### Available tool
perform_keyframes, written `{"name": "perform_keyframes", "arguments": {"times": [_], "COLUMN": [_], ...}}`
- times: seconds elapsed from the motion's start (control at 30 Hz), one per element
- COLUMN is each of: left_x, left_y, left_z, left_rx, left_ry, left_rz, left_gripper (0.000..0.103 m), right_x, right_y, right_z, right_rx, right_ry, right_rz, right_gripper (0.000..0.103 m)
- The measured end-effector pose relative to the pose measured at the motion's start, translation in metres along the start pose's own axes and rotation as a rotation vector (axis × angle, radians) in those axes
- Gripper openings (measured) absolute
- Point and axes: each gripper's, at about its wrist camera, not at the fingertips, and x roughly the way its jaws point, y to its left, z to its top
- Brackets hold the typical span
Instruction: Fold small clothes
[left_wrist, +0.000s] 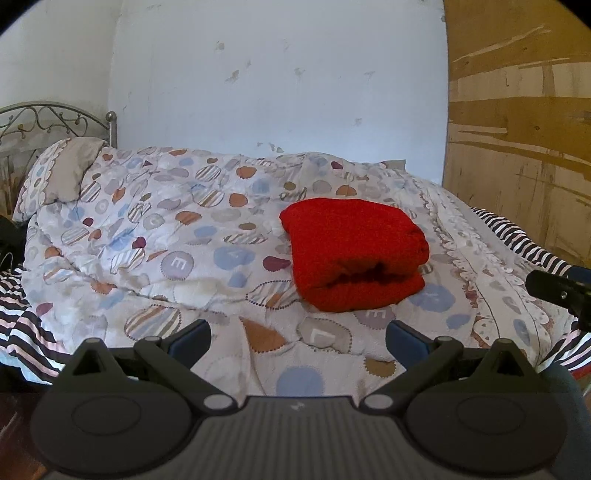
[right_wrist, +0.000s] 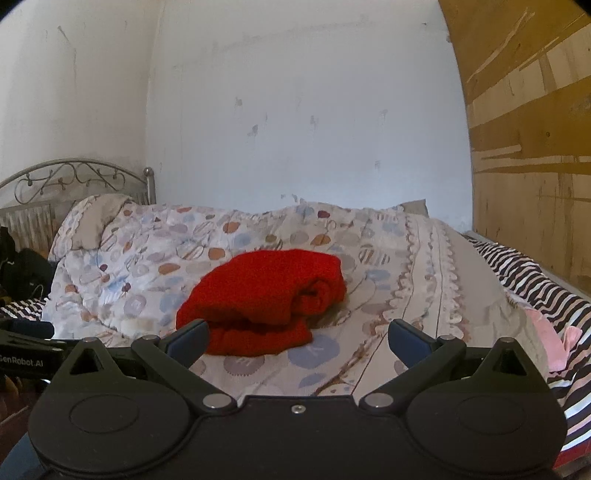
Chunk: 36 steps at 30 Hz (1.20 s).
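A red knitted garment (left_wrist: 354, 254) lies folded into a thick bundle on the patterned quilt (left_wrist: 184, 240); in the right wrist view the red garment (right_wrist: 262, 302) sits just ahead and left of centre. My left gripper (left_wrist: 298, 339) is open, held short of the bundle and empty. My right gripper (right_wrist: 298, 339) is open too, with nothing between its fingers; its left fingertip (right_wrist: 192, 338) overlaps the bundle's near edge in the image. The right gripper's tip (left_wrist: 557, 290) shows at the right edge of the left wrist view.
The bed has a metal headboard (left_wrist: 55, 122) and pillow (left_wrist: 62, 173) at the left. A striped sheet (right_wrist: 535, 280) runs along the right side, with a pink cloth (right_wrist: 550, 339) on it. A wooden panel (left_wrist: 524, 129) stands behind on the right. Dark items (right_wrist: 22, 269) lie at far left.
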Motion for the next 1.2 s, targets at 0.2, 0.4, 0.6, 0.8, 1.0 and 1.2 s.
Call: {"name": "perform_keyframes", "arguments": {"times": [0.2, 0.4, 0.6, 0.8, 1.0, 1.2], "left_x": [0.0008, 0.0027, 0.0025, 0.0016, 0.0016, 0.0013], "left_y": [0.0006, 0.0017, 0.0021, 0.0032, 0.0034, 0.0037], "left_z": [0.0002, 0.0003, 0.0005, 0.0013, 0.0019, 0.0027], "left_rx": [-0.008, -0.015, -0.022, -0.025, -0.028, -0.030], "left_ry": [0.014, 0.024, 0.028, 0.024, 0.021, 0.021], "left_rz": [-0.004, -0.002, -0.002, -0.001, 0.001, 0.004], "left_gripper": [0.103, 0.103, 0.103, 0.103, 0.103, 0.103], "right_x": [0.0001, 0.0004, 0.0008, 0.0007, 0.0007, 0.0006], "right_y": [-0.0033, -0.0048, -0.0051, -0.0065, -0.0070, -0.0065], "right_z": [0.0005, 0.0000, -0.0009, -0.0024, -0.0020, -0.0003], "right_rx": [0.000, 0.001, 0.002, 0.007, 0.007, 0.006], "right_ry": [0.002, 0.004, 0.005, 0.003, 0.003, 0.007], "right_rz": [-0.008, -0.008, -0.009, -0.013, -0.013, -0.011], "right_gripper": [0.103, 0.103, 0.103, 0.103, 0.103, 0.103]}}
